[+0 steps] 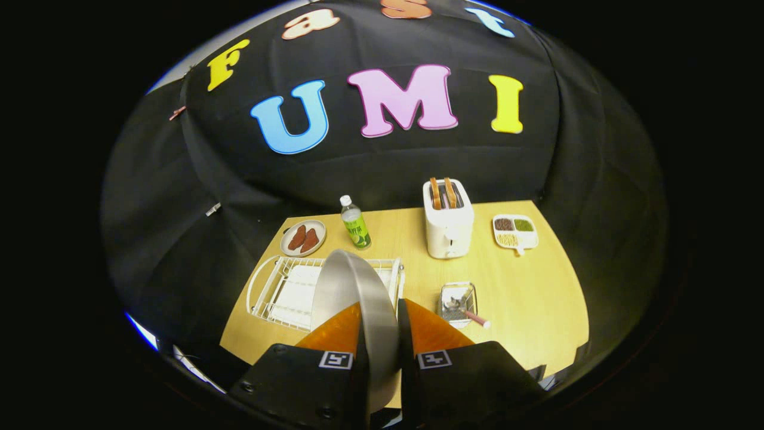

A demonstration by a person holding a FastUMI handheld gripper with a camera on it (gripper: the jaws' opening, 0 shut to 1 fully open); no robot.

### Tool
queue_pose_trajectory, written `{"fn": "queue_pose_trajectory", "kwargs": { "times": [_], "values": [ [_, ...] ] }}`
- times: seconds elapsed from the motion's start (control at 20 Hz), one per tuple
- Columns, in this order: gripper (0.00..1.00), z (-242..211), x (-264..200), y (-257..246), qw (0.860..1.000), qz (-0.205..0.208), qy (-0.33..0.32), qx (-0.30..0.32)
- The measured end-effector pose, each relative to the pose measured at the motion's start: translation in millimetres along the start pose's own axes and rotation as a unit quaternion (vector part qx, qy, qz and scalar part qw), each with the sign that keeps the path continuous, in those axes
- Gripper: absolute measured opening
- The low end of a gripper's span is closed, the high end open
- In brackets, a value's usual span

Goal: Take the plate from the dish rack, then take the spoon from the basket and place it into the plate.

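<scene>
Tongs [382, 334] grip plate [352, 286] above wooden table [537, 286].

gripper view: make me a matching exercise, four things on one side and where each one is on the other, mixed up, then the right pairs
1 plate
2 spoon
3 toast slices
4 bottle

a in the toaster
b standing beyond the dish rack
c clamped between the fingers of the gripper
d in the small wire basket

Pairs: 1-c, 2-d, 3-a, 4-b

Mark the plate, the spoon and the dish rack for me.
plate [352, 298]: gripper view, its metal face, between the fingers.
spoon [476, 319]: gripper view, its handle, jutting from the basket.
dish rack [268, 286]: gripper view, left wire rim.
</scene>
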State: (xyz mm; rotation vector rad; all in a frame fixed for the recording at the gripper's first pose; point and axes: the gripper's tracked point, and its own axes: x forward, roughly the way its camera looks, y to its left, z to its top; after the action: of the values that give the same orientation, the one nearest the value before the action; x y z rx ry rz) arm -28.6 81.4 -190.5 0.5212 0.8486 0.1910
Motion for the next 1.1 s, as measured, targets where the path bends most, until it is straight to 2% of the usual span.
{"fn": "queue_pose_trajectory", "kwargs": {
  "times": [0.15, 0.35, 0.65, 0.75, 0.9, 1.0, 1.1],
  "values": [
    [0.24, -41, -6, -32, 0.999, -0.01, 0.026, 0.042],
    [0.25, -113, -4, -67, 0.994, -0.038, 0.079, 0.066],
    [0.25, -203, 35, -83, 0.983, -0.024, 0.139, 0.118],
    [0.25, -217, 51, -88, 0.979, -0.008, 0.143, 0.143],
    [0.25, -234, 64, -91, 0.967, 0.023, 0.15, 0.207],
    [0.24, -246, 71, -101, 0.962, 0.021, 0.153, 0.224],
    [0.25, -256, 73, -112, 0.965, 0.009, 0.157, 0.212]
  ]
}}
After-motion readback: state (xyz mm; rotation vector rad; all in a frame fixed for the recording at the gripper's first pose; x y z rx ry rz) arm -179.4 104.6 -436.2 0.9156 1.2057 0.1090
